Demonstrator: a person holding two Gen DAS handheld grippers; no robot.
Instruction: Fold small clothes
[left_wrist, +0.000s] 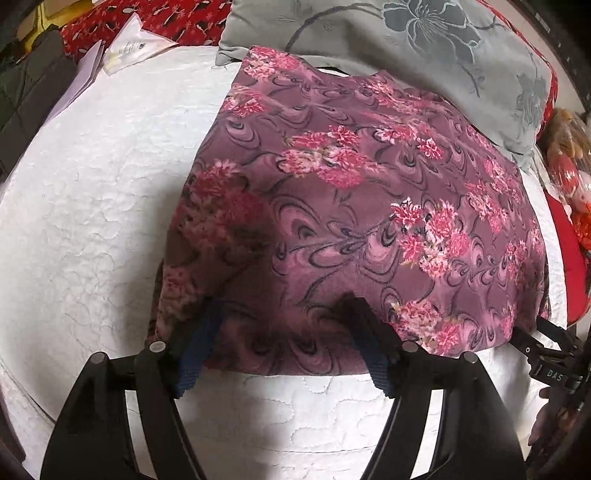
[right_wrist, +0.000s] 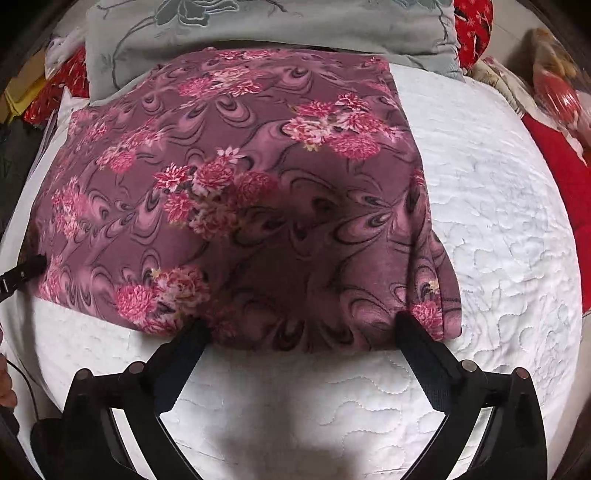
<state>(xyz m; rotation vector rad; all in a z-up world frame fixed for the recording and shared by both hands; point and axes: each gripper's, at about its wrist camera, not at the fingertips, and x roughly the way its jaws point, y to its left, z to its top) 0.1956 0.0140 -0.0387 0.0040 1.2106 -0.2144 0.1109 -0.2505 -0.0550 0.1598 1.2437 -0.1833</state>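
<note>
1. My left gripper (left_wrist: 282, 314) points steeply down, its jaws standing apart, fingertips spread at the near edge of the cloth.
2. Its blue-ribbed pads (left_wrist: 190, 363) clamp nothing.
3. My right gripper (right_wrist: 301, 325) also tips steeply down, jaws spread as wide as they go, gripping nothing.
4. In the left wrist view, the right gripper shows at the far right edge, with a hand (left_wrist: 543, 424) just beside it.
</note>
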